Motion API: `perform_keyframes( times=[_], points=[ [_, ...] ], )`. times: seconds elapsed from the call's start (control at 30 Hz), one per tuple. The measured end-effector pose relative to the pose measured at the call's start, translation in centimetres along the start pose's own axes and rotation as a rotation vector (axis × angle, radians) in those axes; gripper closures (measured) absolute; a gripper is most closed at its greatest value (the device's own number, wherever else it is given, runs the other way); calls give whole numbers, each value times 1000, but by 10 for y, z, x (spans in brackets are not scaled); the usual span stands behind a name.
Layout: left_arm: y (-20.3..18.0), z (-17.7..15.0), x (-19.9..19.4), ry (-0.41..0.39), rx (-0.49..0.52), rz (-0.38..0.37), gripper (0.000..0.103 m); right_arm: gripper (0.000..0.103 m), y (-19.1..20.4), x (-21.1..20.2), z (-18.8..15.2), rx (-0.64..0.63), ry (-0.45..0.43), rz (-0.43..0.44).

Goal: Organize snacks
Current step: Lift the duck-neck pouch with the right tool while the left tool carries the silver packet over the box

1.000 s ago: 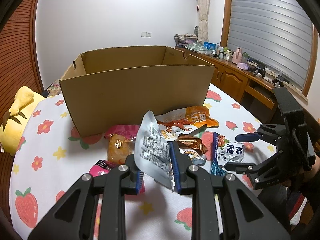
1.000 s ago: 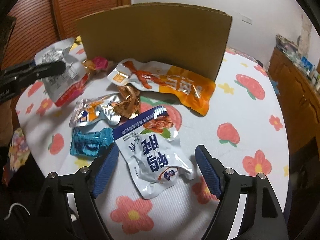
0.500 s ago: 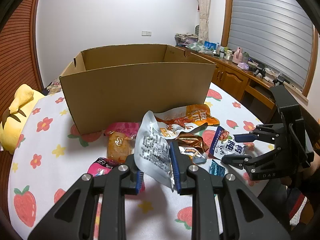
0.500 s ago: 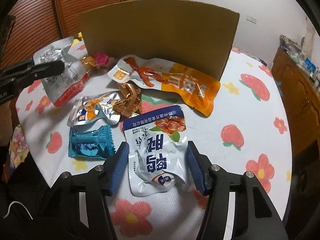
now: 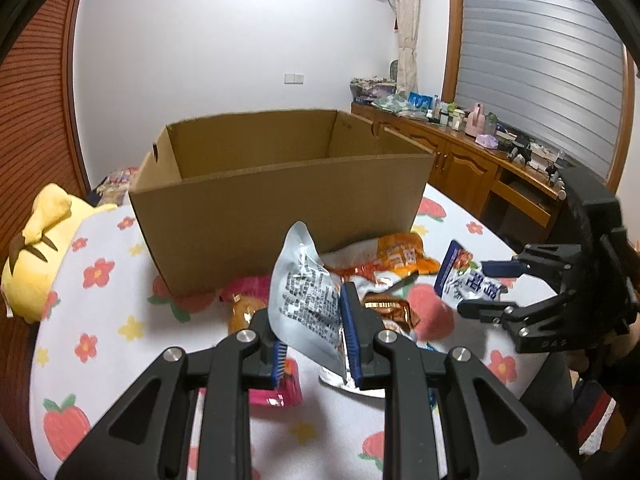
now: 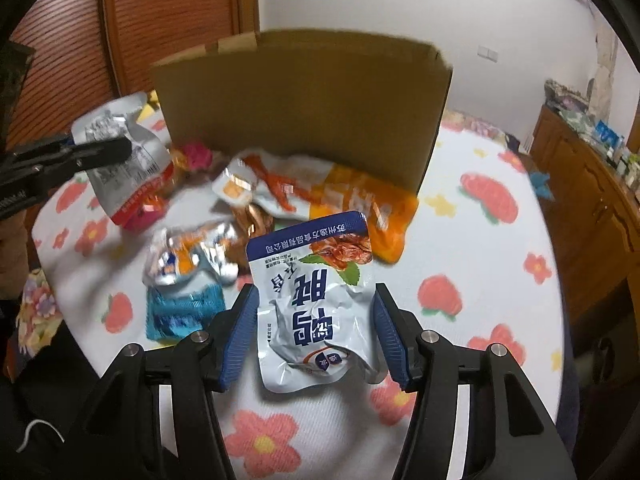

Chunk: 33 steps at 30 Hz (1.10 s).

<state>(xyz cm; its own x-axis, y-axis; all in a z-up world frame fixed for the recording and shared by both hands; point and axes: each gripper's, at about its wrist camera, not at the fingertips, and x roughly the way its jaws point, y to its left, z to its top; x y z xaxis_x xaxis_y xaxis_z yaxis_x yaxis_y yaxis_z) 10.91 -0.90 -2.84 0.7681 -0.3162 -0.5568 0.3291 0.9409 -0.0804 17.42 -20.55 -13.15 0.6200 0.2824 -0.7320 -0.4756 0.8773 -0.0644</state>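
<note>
My left gripper [image 5: 314, 340] is shut on a silver snack packet [image 5: 304, 292] and holds it upright above the table, short of the open cardboard box [image 5: 280, 208]. My right gripper [image 6: 315, 312] is shut on a white and blue packet [image 6: 312, 256], its pads pressing both side edges, and the packet hangs clear of the tablecloth. In the left wrist view the right gripper [image 5: 486, 288] sits at the right with that packet [image 5: 460, 276]. The right wrist view has the left gripper [image 6: 104, 152] at the far left, with the silver packet [image 6: 132, 168].
An orange packet [image 6: 352, 200], a small silver and orange packet [image 6: 188, 256], a teal packet [image 6: 180, 312] and a pink packet [image 5: 276, 392] lie on the flowered tablecloth [image 6: 480, 264] before the box. A yellow plush toy [image 5: 36, 248] sits at the left edge. A wooden sideboard [image 5: 472, 160] stands behind.
My right gripper's jaws closed in on the white and blue packet and lifted it off the tablecloth. The left gripper kept its hold on the silver packet and stayed in place.
</note>
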Motion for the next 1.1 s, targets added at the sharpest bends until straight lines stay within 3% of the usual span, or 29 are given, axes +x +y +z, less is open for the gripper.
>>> perform_keyframes(
  times=[0.47, 0.8, 1.1],
  points=[
    [30, 65, -1, -91, 17, 37, 81, 44, -11, -35, 98, -14, -198, -3],
    [47, 100, 22, -101, 40, 74, 81, 44, -34, -6, 148, 40, -217, 3],
    [55, 118, 49, -88, 48, 70, 83, 44, -38, 23, 160, 26, -185, -8]
  ],
)
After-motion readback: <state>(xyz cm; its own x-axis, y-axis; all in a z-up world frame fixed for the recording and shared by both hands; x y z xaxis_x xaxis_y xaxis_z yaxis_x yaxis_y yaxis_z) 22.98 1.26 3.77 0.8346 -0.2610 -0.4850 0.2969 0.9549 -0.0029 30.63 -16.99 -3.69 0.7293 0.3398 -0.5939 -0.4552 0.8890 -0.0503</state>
